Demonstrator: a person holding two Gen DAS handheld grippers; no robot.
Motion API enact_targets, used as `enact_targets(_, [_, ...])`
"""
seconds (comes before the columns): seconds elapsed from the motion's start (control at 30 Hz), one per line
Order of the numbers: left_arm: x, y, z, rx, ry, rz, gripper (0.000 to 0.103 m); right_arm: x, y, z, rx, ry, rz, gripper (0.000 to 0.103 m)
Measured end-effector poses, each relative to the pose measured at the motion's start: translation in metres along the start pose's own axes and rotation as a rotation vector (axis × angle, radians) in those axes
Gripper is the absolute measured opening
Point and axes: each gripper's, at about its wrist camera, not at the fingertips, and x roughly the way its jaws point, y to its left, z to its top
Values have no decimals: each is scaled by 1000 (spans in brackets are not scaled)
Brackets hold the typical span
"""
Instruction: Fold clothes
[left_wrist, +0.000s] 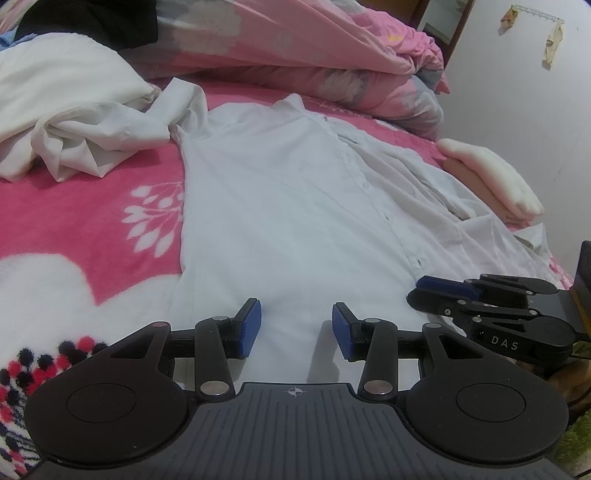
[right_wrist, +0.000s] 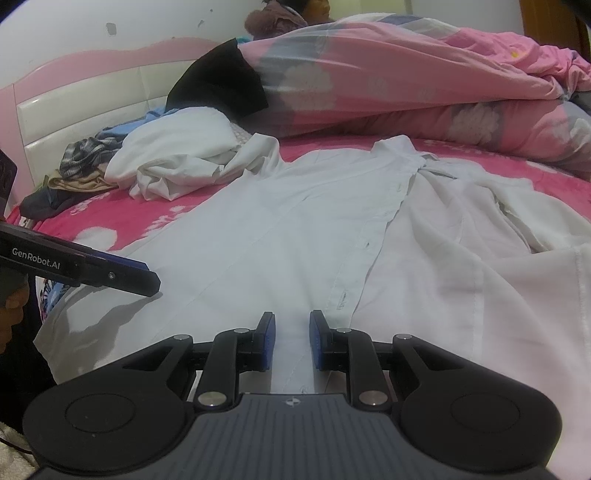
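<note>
A white button-up shirt lies spread flat, front up, on a pink blanket, with its collar at the far end. My left gripper hovers over the near hem, jaws apart, with nothing between the pads. My right gripper sits just to its right over the same hem. In the right wrist view the right gripper stands with a narrow gap over the shirt beside the button placket, and the pads press on nothing. The left gripper reaches in from the left. The shirt's right side is rumpled.
A crumpled white garment lies by the shirt's left shoulder. A pink floral quilt is heaped along the far side with a black garment. Mixed clothes pile against the headboard. Folded pale items sit at the right edge.
</note>
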Motion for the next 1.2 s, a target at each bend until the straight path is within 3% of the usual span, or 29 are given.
enact_targets(1.2, [-4,4,-3,-14,-20,3,43,1,0,0,-8,5,2,22])
